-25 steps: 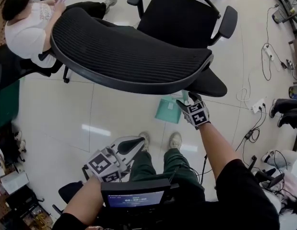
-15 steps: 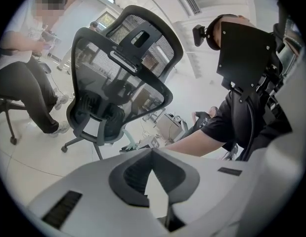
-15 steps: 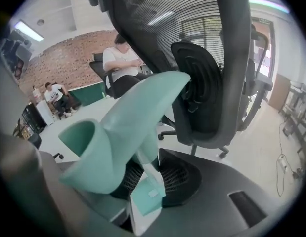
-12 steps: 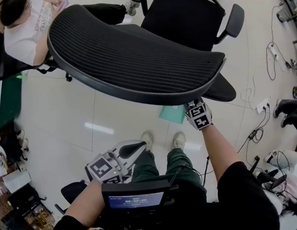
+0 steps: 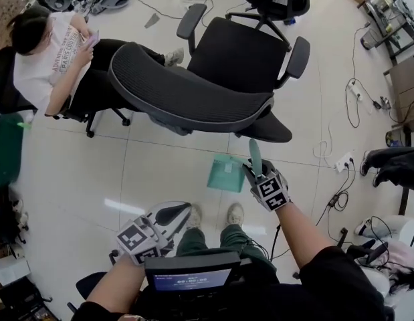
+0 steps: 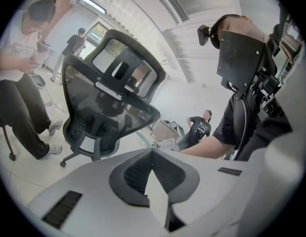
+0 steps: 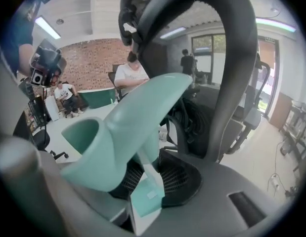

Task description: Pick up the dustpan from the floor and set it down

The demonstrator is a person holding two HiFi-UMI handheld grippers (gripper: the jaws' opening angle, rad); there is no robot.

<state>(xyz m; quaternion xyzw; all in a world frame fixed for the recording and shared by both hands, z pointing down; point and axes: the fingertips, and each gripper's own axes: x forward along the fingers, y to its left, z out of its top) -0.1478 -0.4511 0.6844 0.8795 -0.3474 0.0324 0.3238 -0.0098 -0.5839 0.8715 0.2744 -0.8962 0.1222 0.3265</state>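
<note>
The teal dustpan (image 5: 227, 173) hangs with its pan low over the white floor, just in front of my feet. Its long handle (image 5: 254, 154) sticks up past my right gripper (image 5: 252, 170), which is shut on it. In the right gripper view the handle (image 7: 138, 122) fills the space between the black pads, and the pan (image 7: 145, 197) shows below them. My left gripper (image 5: 182, 210) is at the lower left near my left knee. Its jaws (image 6: 153, 154) are shut with nothing in them, pointing toward the chair.
A black mesh office chair (image 5: 193, 92) stands right behind the dustpan, its backrest leaning toward me. A person (image 5: 53, 52) sits at the upper left. Cables and a power strip (image 5: 342, 162) lie on the floor at the right. A small screen (image 5: 190, 278) sits at my chest.
My right gripper has risen with the dustpan, whose handle now stands clear of the chair back. The chair looks smaller and farther below as the view lifted. The left gripper rose a little.
</note>
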